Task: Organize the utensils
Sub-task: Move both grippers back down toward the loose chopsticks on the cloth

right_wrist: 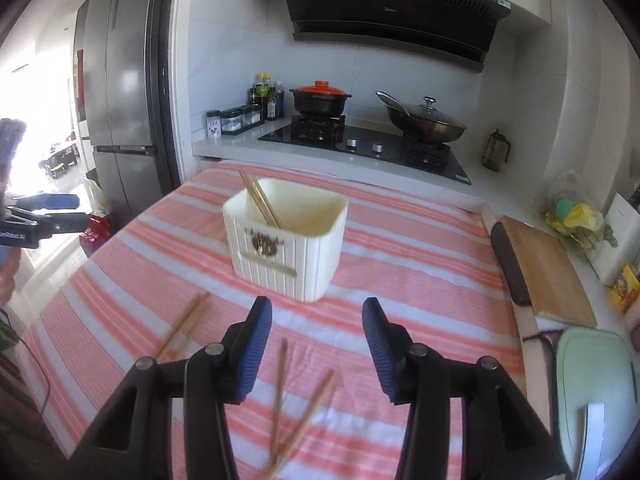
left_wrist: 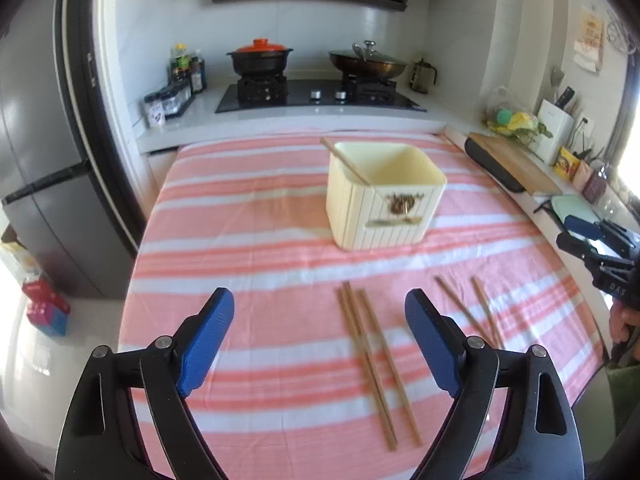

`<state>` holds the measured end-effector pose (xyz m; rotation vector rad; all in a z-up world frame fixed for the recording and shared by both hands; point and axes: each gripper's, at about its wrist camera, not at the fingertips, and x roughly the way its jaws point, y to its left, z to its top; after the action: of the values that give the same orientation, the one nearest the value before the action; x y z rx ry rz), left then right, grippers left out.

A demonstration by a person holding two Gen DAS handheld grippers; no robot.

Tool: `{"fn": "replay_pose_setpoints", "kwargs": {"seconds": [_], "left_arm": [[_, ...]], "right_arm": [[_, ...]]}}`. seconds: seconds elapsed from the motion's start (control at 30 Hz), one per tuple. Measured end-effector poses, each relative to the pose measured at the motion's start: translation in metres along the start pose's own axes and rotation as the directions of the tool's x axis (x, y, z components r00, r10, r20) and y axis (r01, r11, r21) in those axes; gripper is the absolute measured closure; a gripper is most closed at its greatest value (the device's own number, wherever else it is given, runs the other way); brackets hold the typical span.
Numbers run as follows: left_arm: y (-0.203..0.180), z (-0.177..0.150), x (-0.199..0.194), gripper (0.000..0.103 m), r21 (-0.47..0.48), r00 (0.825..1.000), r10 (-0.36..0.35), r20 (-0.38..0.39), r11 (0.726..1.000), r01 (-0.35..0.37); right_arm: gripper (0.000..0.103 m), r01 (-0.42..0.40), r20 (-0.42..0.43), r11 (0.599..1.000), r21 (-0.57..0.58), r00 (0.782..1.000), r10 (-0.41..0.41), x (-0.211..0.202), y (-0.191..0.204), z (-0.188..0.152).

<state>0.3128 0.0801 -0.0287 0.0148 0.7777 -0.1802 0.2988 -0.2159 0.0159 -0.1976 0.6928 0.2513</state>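
Both the left tongs (left_wrist: pixel 320 336) and right tongs (right_wrist: pixel 317 346) hang open and empty over the striped bench (left_wrist: pixel 248 216), with chopsticks (right_wrist: pixel 260 200) already in the cream holder (left_wrist: pixel 380 196) at twelve o'clock and five loose chopsticks (left_wrist: pixel 372 360) still waiting.

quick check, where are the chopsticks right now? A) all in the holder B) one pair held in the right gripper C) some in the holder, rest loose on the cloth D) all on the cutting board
C: chopsticks in the holder lean against the rim of the cream holder, while loose chopsticks lie on the striped cloth; left gripper and right gripper are open and empty.
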Motion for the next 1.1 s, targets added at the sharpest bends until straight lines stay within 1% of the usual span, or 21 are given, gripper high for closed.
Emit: {"fn": "replay_pose_setpoints", "kwargs": {"seconds": [0.1,0.2,0.3,0.37,0.4,0.43,0.47,0.5,0.53,0.6,0.67,0.8,0.93,1.03,1.1], "left_arm": [[-0.006,-0.054,-0.015,0.015,-0.030,1.000,0.009,0.001,1.000,-0.009],[-0.015,-0.095,-0.020,0.015,-0.092,1.000,0.012,-0.006,0.996,-0.013],[-0.018,-0.121,-0.019,0.015,-0.159,0.999,-0.027,-0.023,0.987,0.023],[-0.021,-0.129,-0.017,0.015,-0.181,0.999,-0.039,-0.032,0.983,0.033],[-0.023,-0.131,-0.016,0.015,-0.181,0.999,-0.039,-0.035,0.983,0.032],[-0.026,-0.132,-0.016,0.015,-0.171,0.999,-0.029,-0.033,0.985,0.023],[-0.028,-0.133,-0.018,0.015,-0.161,0.999,-0.015,-0.029,0.987,0.011],[-0.031,-0.132,-0.019,0.015,-0.151,1.000,-0.005,-0.023,0.988,0.002],[-0.033,-0.133,-0.021,0.015,-0.145,1.000,-0.002,-0.014,0.989,0.000],[-0.037,-0.134,-0.025,0.015,-0.138,1.000,-0.010,0.002,0.990,0.010],[-0.042,-0.135,-0.027,0.014,-0.127,1.000,-0.004,0.014,0.992,0.006],[-0.050,-0.141,-0.024,0.012,-0.079,0.999,0.047,0.012,0.996,-0.046],[-0.051,-0.143,-0.016,0.012,-0.088,1.000,0.028,-0.008,0.996,-0.029],[-0.053,-0.140,-0.016,0.012,-0.096,1.000,0.010,0.002,0.995,-0.010],[-0.055,-0.138,-0.018,0.012,-0.085,1.000,0.016,0.011,0.996,-0.015]], "right_arm": [[0.055,0.024,-0.010,0.998,0.052,1.000,-0.023,-0.018,0.009,-0.053],[0.055,0.046,-0.033,0.993,0.110,0.999,-0.043,-0.028,0.022,-0.098],[0.055,0.089,-0.050,0.988,0.126,0.995,-0.083,-0.034,0.038,-0.133],[0.055,0.093,-0.076,0.989,0.116,0.993,-0.085,-0.035,0.048,-0.149],[0.051,0.089,-0.091,0.990,0.105,0.993,-0.080,-0.035,0.052,-0.155],[0.048,0.093,-0.103,0.991,0.097,0.991,-0.083,-0.036,0.056,-0.159],[0.043,0.099,-0.103,0.991,0.090,0.991,-0.090,-0.038,0.059,-0.162],[0.041,0.106,-0.096,0.991,0.086,0.991,-0.098,-0.041,0.061,-0.164],[0.040,0.114,-0.086,0.990,0.086,0.991,-0.106,-0.045,0.062,-0.166],[0.033,0.126,-0.067,0.988,0.092,0.991,-0.120,-0.050,0.064,-0.169],[0.029,0.142,-0.058,0.984,0.112,0.989,-0.136,-0.051,0.064,-0.169],[0.029,0.155,-0.065,0.979,0.133,0.987,-0.148,-0.048,0.067,-0.171],[0.029,0.158,-0.039,0.981,0.115,0.987,-0.154,-0.050,0.072,-0.168],[0.029,0.183,-0.023,0.979,0.092,0.983,-0.182,-0.050,0.073,-0.166],[0.029,0.202,-0.019,0.975,0.091,0.979,-0.201,-0.049,0.072,-0.166]]}}
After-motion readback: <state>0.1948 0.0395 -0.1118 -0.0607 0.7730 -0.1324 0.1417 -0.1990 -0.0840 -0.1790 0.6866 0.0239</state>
